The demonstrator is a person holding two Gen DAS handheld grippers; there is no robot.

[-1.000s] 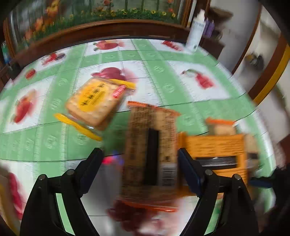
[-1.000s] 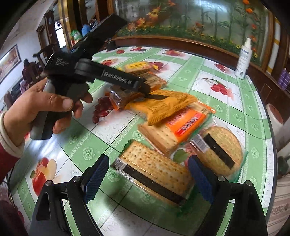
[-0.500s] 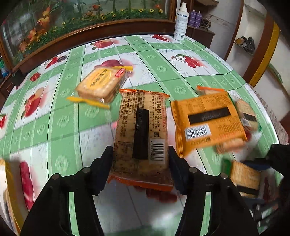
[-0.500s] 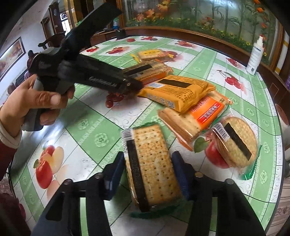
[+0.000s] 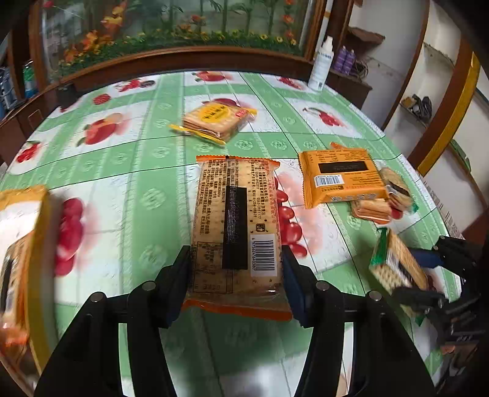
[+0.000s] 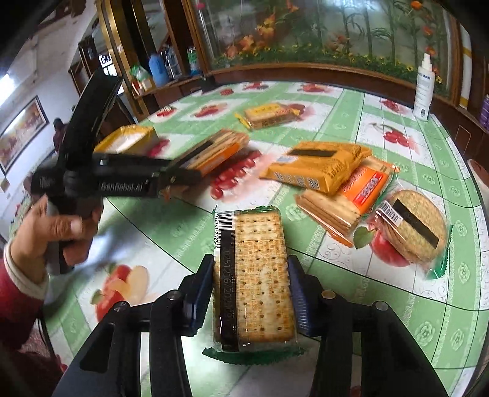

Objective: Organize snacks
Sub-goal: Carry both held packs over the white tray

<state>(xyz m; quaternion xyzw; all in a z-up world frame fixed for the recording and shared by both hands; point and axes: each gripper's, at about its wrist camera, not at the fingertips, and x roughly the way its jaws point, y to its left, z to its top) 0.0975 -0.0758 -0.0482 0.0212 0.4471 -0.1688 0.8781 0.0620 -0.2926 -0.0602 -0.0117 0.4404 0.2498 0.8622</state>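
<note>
On the tabletop (image 6: pixel 336 122), a wrapped biscuit pack (image 6: pixel 318 166) lies at twelve o'clock, partly on a cracker pack (image 6: pixel 345 201); round biscuits (image 6: pixel 411 227) lie at two; a spray bottle (image 6: pixel 424 88) stands behind.

Table: round, covered by a green-and-white checked cloth (image 5: pixel 146 171) printed with red fruit; a dark wooden rim (image 5: pixel 183 61) curves along its far edge from 10 to 2 o'clock.
Back wall: behind the rim at 12 o'clock, a large glass panel (image 6: pixel 336 27) painted with bamboo stalks and orange and yellow flowers.
Right side: at 2 o'clock in the left wrist view, white walls and wooden shelves (image 5: pixel 366 39) with purple bottles.
Left side: at 10 o'clock in the right wrist view, a framed picture (image 6: pixel 21 131) on a white wall, tall wooden cabinets (image 6: pixel 128 45).
Light: daylight, soft glare on the cloth.
</note>
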